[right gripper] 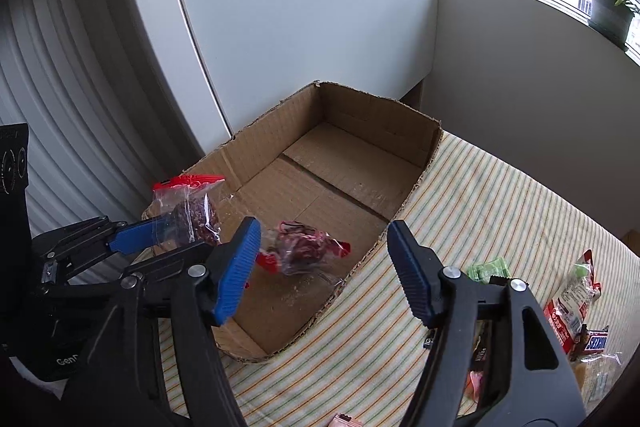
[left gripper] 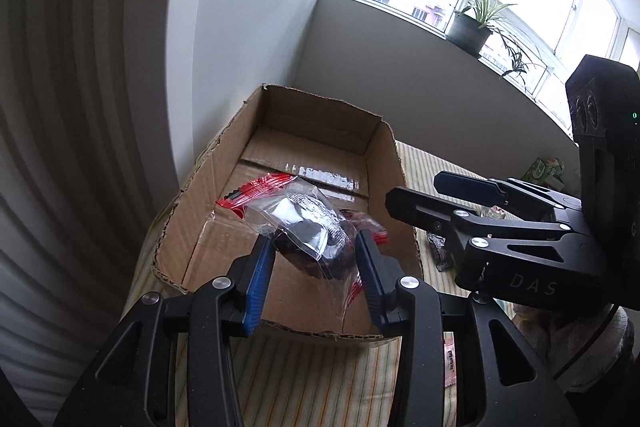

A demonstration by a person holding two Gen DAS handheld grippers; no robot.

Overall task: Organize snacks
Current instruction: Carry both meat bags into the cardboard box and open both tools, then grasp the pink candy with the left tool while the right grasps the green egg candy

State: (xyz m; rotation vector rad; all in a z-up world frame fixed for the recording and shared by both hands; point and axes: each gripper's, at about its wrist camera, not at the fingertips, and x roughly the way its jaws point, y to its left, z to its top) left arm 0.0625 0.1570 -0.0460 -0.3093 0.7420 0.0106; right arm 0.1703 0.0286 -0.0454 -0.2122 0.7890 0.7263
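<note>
Left gripper [left gripper: 316, 259] around snack packet [left gripper: 308, 227]

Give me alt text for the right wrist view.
The right tool hangs open above a shallow brown cardboard box where a clear red-edged snack packet lies. At left, the left tool grips a similar packet over the box's rim.

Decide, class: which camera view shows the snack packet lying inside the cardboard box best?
The right wrist view: the packet lies unobstructed on the box floor. In the left wrist view, the left gripper and its held packet hide it.
</note>
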